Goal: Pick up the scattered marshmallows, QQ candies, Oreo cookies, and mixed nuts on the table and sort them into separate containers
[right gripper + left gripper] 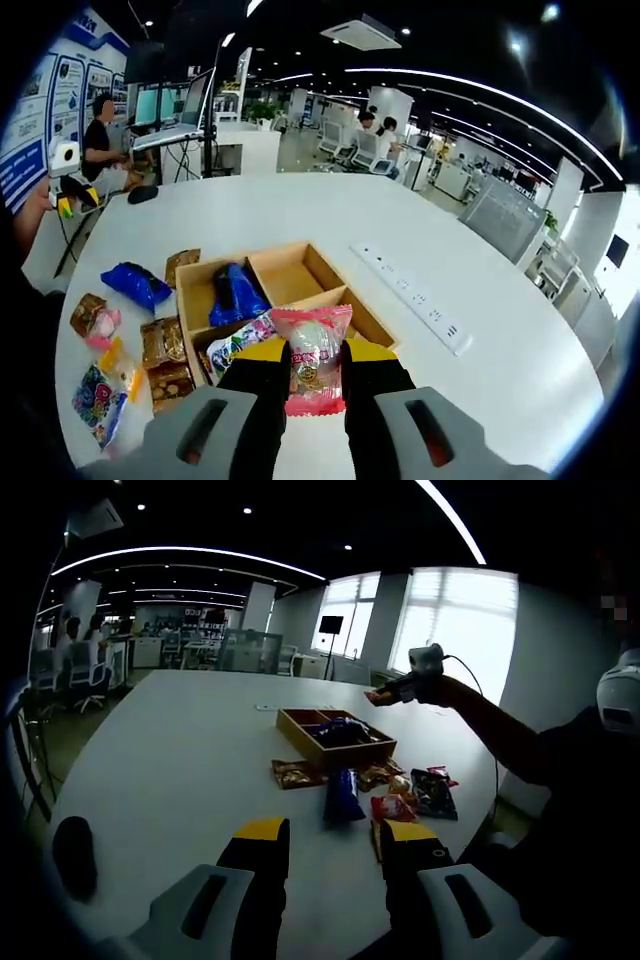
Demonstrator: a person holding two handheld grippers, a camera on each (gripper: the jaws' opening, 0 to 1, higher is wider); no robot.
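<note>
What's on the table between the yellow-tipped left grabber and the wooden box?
In the left gripper view, snack packets lie between the left gripper and the wooden box: a blue packet, a red packet and brown packets.

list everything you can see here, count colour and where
wooden tray: one, light wood, compartments, on the white table
blue packet: one, inside a tray compartment
colourful packet: one, white and purple, in the near tray compartment
pink-edged snack packet: one, clear with pink ends, held above the tray's near edge
loose blue packet: one, on the table beside the tray
brown packets: a few, beside the tray
power strip: one, white, on the table past the tray
seated people: several, at desks in the background
left gripper: yellow-tipped, open, above the table
right gripper: yellow-tipped, shut on the pink-edged packet
</note>
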